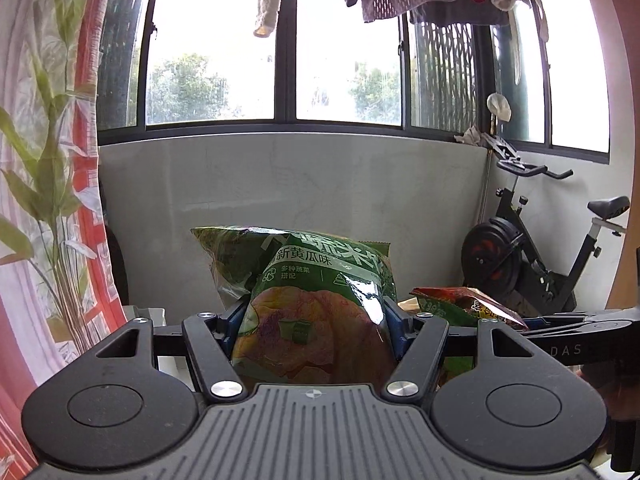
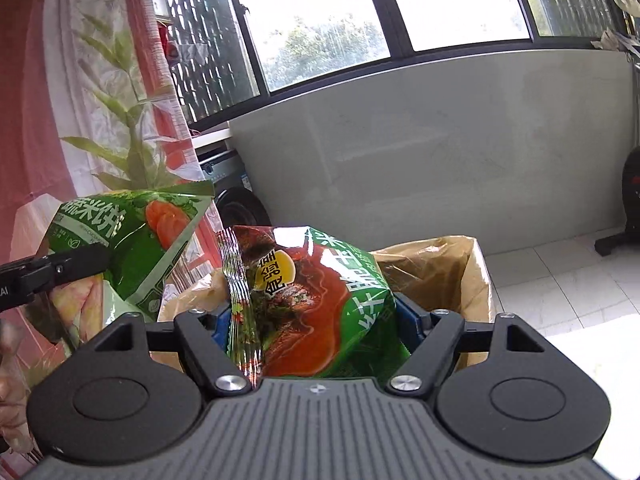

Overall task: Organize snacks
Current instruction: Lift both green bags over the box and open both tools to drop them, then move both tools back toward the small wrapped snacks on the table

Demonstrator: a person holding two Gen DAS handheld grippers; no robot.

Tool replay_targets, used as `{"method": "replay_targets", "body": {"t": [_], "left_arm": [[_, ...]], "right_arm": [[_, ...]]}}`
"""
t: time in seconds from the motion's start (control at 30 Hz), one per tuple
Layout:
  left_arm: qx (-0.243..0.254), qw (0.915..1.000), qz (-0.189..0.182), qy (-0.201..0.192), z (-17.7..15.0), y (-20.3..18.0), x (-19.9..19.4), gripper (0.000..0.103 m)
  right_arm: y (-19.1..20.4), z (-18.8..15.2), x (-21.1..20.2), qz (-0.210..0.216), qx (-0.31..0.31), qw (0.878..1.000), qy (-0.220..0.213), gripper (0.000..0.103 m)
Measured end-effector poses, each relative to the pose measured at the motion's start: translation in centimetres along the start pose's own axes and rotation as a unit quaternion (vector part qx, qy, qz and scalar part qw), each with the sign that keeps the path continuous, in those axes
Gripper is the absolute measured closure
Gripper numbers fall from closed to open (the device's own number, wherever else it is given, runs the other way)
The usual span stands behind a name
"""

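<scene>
Paper bag (image 2: 452,276), brown and open-mouthed, stood directly below and ahead of the right gripper (image 2: 316,320), and it appeared to be the container for both packets, so you had to bring each one over the mouth before letting go. Your right gripper was closed on the red-and-green snack bag (image 2: 320,300), which sat crumpled between the blue pads just above the paper bag's near rim. Your left gripper (image 1: 314,328) was clamped on the green rice-cracker bag (image 1: 304,280), carried in the air beside the other packet and not yet over the opening. Both packets were puffed and slippery, so a firm hold at mid-body and a low release would have served you best; lowering one at a time would probably have kept the two from colliding. Sealed edges protruding past the pads could have caught on the rim. Interior of the paper bag was hidden behind the red-and-green snack bag, so you could not tell what it already held. Surface under it was also hidden, and each packet's lower end was cut off by the gripper bodies.
</scene>
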State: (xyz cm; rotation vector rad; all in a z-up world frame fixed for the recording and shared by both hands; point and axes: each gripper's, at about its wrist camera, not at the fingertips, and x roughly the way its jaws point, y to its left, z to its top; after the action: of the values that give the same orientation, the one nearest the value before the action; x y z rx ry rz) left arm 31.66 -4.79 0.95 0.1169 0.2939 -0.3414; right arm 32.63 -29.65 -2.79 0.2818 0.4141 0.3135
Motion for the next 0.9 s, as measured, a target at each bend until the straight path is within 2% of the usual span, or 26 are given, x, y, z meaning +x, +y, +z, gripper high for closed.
{"method": "replay_targets", "body": {"t": [0.13,0.2,0.23,0.27,0.43,0.57,0.9], "left_arm": [[0.02,0.9992,0.002,0.036,-0.3,-1.0,3.8,0.033],[0.019,0.9991,-0.011,0.037,-0.6,-1.1,4.5,0.024],[0.016,0.9991,-0.013,0.038,-0.8,-1.2,4.7,0.015],[0.014,0.9991,-0.013,0.039,-0.8,-1.3,4.7,0.012],[-0.008,0.9981,-0.025,0.055,-1.0,-0.7,4.6,0.012],[-0.015,0.9972,-0.015,0.072,-1.3,-0.4,3.3,0.012],[-0.009,0.9962,-0.018,0.084,-2.5,0.6,-2.4,0.012]], "right_arm": [[-0.5,-0.7,0.8,-0.035,0.008,0.999,0.007,0.021],[-0.9,-0.9,0.8,-0.042,0.015,0.999,0.009,0.019],[-1.0,-1.0,0.7,-0.044,0.016,0.999,0.012,0.017],[-1.1,-1.0,0.5,-0.045,0.013,0.999,0.013,0.016],[-0.5,-0.8,-0.7,-0.045,-0.013,0.999,0.003,0.015],[-0.1,-1.1,-2.4,-0.037,-0.023,0.999,-0.009,0.014],[2.8,-2.9,-6.8,-0.036,-0.052,0.997,-0.033,0.0]]}}
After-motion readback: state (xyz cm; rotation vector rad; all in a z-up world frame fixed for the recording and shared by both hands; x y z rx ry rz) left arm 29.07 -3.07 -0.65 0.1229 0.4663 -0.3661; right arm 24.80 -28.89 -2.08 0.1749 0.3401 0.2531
